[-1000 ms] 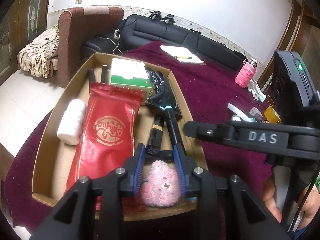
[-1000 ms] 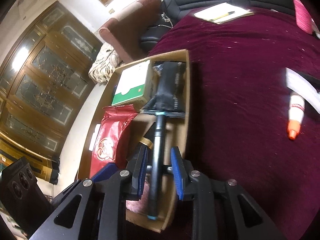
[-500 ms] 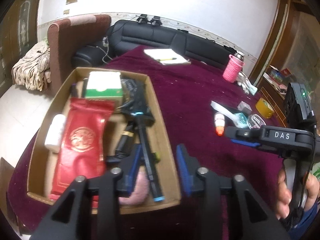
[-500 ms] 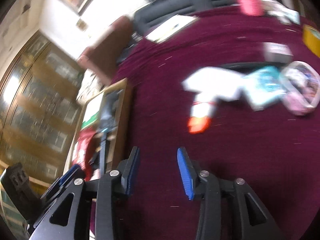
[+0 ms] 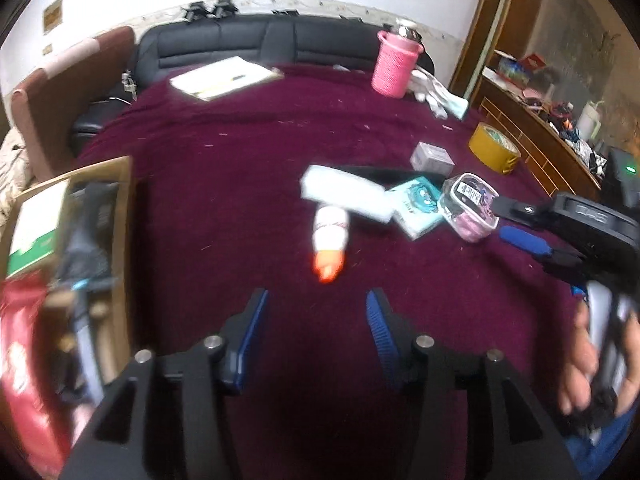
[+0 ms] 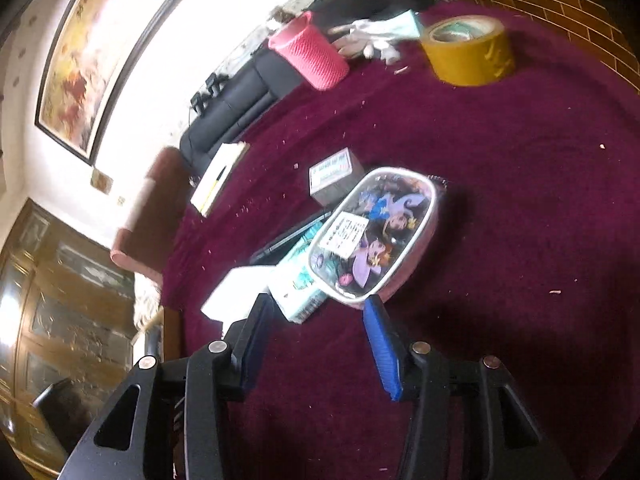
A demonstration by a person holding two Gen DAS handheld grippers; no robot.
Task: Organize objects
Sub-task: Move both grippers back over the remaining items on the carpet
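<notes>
Both wrist views have swung away from the cardboard box point(image 5: 116, 208), which filled them a second ago and now sits at the left edge of the left wrist view, already holding a red pouch point(image 5: 20, 344), a green-and-white carton point(image 5: 34, 228) and a long black tool. Both grippers have just been opening, and nothing lies between the jaws of either one.

Remaining work lies on the maroon tablecloth point(image 5: 224, 184), right of the box. A loose cluster waits there: a white flat packet point(image 5: 344, 192), a teal-printed packet point(image 5: 418, 204), a clear cartoon-printed pouch point(image 6: 376, 236), a small grey box point(image 5: 432, 156) and a white bottle with an orange cap point(image 5: 330, 240). A yellow tape roll point(image 6: 468, 48) and a pink knitted holder point(image 6: 308, 52) stand farther off.

Left gripper point(image 5: 316, 304): jaws apart, empty. The bottle lies directly ahead, just beyond the fingertips. Its long axis runs nearly along the pointing line, cap end nearest, so the jaws already straddle its width. A forward reach would probably be enough, with no wrist roll.

Right gripper point(image 6: 316, 316): jaws apart, empty. The clear pouch lies just ahead, its near end between the fingertips in the picture; contact cannot be confirmed. Its long axis runs up and to the right, so some roll would likely be needed. The teal-printed packet lies against it on the left.

Judgement: each gripper is nearer its own target, the left to the bottle and the right to the pouch.
</notes>
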